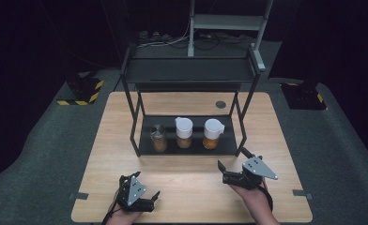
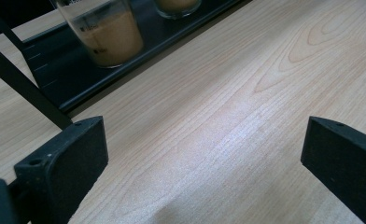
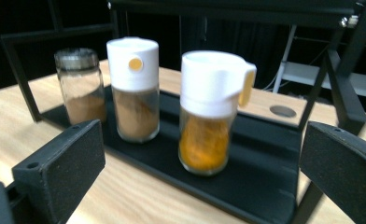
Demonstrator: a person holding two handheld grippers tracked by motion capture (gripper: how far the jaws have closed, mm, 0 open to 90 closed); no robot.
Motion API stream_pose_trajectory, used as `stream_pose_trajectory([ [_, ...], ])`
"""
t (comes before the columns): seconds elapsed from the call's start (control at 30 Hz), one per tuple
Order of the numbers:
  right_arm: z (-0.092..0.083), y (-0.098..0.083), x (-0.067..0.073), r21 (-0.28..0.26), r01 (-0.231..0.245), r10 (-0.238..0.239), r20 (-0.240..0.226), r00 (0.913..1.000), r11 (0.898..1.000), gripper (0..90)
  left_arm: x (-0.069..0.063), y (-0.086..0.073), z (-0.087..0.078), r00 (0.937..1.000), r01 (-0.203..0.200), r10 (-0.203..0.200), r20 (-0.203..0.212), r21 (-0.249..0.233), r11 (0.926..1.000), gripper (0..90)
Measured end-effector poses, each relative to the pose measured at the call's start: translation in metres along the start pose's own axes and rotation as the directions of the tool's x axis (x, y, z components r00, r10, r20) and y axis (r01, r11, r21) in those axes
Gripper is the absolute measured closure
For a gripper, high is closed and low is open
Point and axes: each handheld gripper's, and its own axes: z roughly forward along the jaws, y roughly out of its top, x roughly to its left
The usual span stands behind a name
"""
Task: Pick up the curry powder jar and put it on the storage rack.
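Right hand-held gripper [image 1: 230, 164] hovers wide open, facing the orange jar [image 3: 204, 142].

A pale wooden table [image 1: 191, 187] with a round grommet [image 1: 220, 104] stands on grey carpet [image 1: 46, 140]. The room beyond is dark, its walls black. Two stand bases with yellow-black hazard stripes [image 1: 81, 91] sit at the far left and right. Behind the table stands a grey metal frame [image 1: 229, 23], with cables [image 1: 172, 40] on the floor.
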Motion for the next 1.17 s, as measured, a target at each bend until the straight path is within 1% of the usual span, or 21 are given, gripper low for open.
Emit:
stream_pose_trajectory([
  [0.1,-0.007,-0.004,-0.001,0.016,0.015,-0.015,0.010,0.9998,1.000,0.0,-0.001,0.000,0.000,1.0000,-0.004,0.004,-0.002,0.002,1.0000,0.9],
  [0.2,-0.011,-0.007,-0.002,0.025,0.015,-0.016,0.015,0.9998,1.000,0.0,-0.001,0.001,0.000,1.0000,-0.006,0.006,-0.003,0.003,1.0000,0.9],
  [0.27,-0.017,-0.012,-0.002,0.046,0.029,-0.031,0.026,0.9992,0.998,0.0,-0.001,0.001,0.000,1.0000,-0.008,0.008,-0.005,0.005,1.0000,0.9],
  [0.33,-0.018,-0.013,-0.001,0.052,0.037,-0.039,0.029,0.9988,0.998,0.0,-0.002,0.001,0.000,0.9999,-0.009,0.009,-0.006,0.005,0.9999,0.9],
  [0.4,-0.022,-0.019,-0.001,0.079,0.051,-0.054,0.037,0.9979,0.996,0.0,-0.002,0.001,0.000,0.9999,-0.012,0.012,-0.006,0.006,0.9999,0.9],
  [0.43,-0.022,-0.019,-0.001,0.079,0.051,-0.054,0.037,0.9979,0.996,0.0,-0.002,0.001,0.000,0.9999,-0.012,0.012,-0.006,0.006,0.9999,0.9],
  [0.5,-0.024,-0.024,0.000,0.108,0.056,-0.061,0.047,0.9970,0.993,0.0,-0.002,0.001,0.001,0.9999,-0.014,0.014,-0.007,0.007,0.9999,0.9],
  [0.53,-0.024,-0.024,0.000,0.108,0.056,-0.061,0.047,0.9970,0.993,0.0,-0.002,0.001,0.001,0.9999,-0.014,0.014,-0.007,0.007,0.9999,0.9],
  [0.6,-0.026,-0.029,0.002,0.134,0.073,-0.081,0.054,0.9953,0.988,0.0,-0.003,0.001,0.001,0.9999,-0.015,0.015,-0.008,0.008,0.9999,0.9],
  [0.67,-0.026,-0.030,0.003,0.140,0.079,-0.087,0.057,0.9945,0.987,0.0,-0.003,0.002,0.001,0.9998,-0.015,0.015,-0.009,0.009,0.9998,0.9],
  [0.73,-0.026,-0.033,0.004,0.164,0.086,-0.097,0.061,0.9934,0.983,0.0,-0.003,0.002,0.001,0.9998,-0.016,0.016,-0.009,0.010,0.9998,0.9],
  [0.87,-0.026,-0.035,0.005,0.188,0.092,-0.105,0.063,0.9924,0.978,0.0,-0.004,0.002,0.001,0.9998,-0.018,0.018,-0.010,0.013,0.9998,0.9],
  [0.93,-0.027,-0.036,0.005,0.182,0.091,-0.105,0.066,0.9923,0.979,0.0,-0.004,0.003,0.001,0.9997,-0.020,0.020,-0.012,0.014,0.9997,0.9],
  [1.03,-0.027,-0.036,0.005,0.185,0.095,-0.109,0.068,0.9917,0.978,0.0,-0.005,0.003,0.001,0.9996,-0.022,0.023,-0.014,0.014,0.9997,0.9],
  [1.17,-0.027,-0.035,0.007,0.192,0.117,-0.132,0.066,0.9891,0.974,0.0,-0.005,0.003,0.002,0.9994,-0.029,0.030,-0.016,0.016,0.9995,0.9],
])
